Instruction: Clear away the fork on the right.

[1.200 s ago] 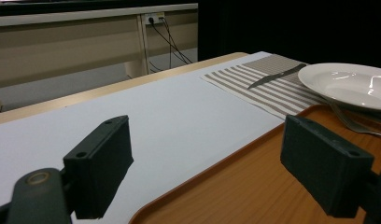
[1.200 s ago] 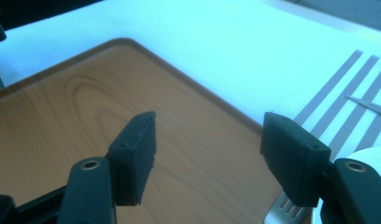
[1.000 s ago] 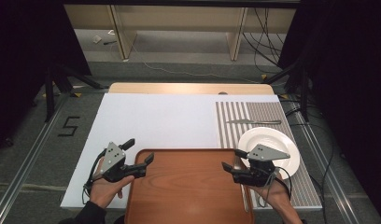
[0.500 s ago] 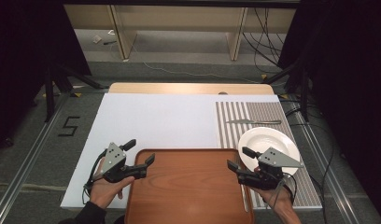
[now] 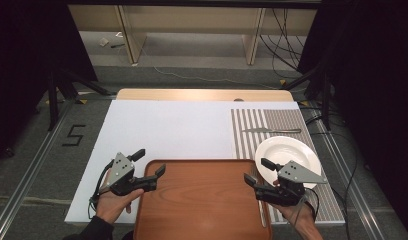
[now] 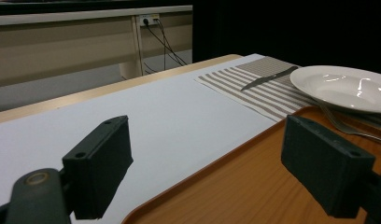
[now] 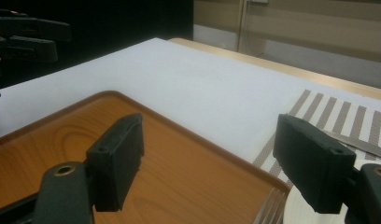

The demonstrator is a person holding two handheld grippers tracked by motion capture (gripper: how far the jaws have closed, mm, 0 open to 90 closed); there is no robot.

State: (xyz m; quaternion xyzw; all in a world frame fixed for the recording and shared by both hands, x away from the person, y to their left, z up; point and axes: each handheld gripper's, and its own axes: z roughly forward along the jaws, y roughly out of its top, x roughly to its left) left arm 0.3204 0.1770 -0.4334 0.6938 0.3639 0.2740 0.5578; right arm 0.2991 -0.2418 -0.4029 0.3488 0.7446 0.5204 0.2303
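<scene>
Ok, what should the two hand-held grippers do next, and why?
Probably close both on the wooden tray at its rim, I'd guess. The left hand-held gripper stands open across its left edge; the right hand-held gripper, whose jaws have just been opening, straddles the right edge with nothing pinched.

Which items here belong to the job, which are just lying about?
In the job: tray, plate, fork, both near the open right gripper, whose jaws have just been opening with nothing between them; open left gripper over the tray's edge.
Lying about: knife, striped mat, white sheet, floor cables.
</scene>
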